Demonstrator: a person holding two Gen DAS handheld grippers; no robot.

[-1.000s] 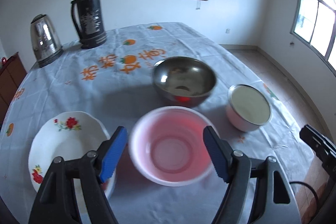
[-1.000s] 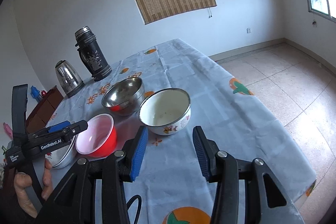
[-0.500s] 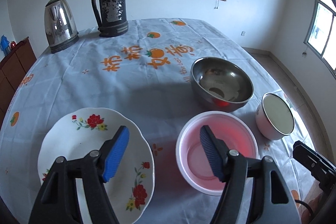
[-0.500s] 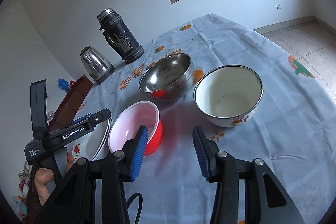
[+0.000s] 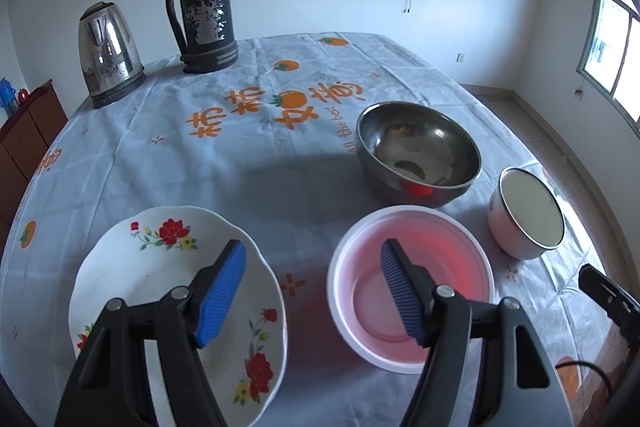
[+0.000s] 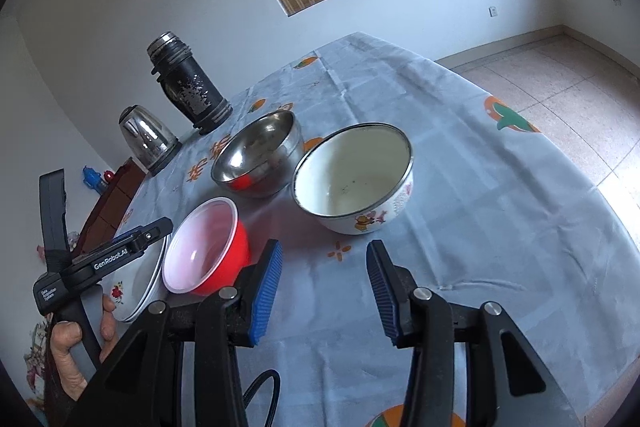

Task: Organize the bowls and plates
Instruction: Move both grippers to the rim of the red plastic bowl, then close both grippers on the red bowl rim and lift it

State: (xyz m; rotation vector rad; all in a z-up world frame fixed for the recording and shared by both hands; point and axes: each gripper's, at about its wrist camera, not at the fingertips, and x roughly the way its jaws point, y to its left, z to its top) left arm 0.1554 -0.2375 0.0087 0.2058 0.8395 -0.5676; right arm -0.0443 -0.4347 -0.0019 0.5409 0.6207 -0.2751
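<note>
Three bowls: I see red plastic bowl (image 5: pixel 410 291), steel bowl (image 5: pixel 418 153), white enamel bowl (image 5: pixel 526 213), at my 1 o'clock.
Plate: white floral plate (image 5: pixel 156 279).
Left claw (image 5: pixel 312 293): open, empty.
Right claw (image 6: pixel 324 295): closing, empty.

Three bowls (image 5: pixel 418 153), one plate (image 5: pixel 132 267)

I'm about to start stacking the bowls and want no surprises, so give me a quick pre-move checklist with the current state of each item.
1. Left tongs empty and open, over the gap between floral plate and red bowl: ok.
2. Right tongs empty, jaws closing on nothing above bare tablecloth: ok.
3. Red bowl upright and empty: ok.
4. Steel bowl upright, free to lift: ok; the marks inside may be residue or reflection: cannot tell.
5. Enamel bowl upright, apart from the steel bowl: ok.
6. How many plates in the pile under the left tongs: cannot tell.
</note>
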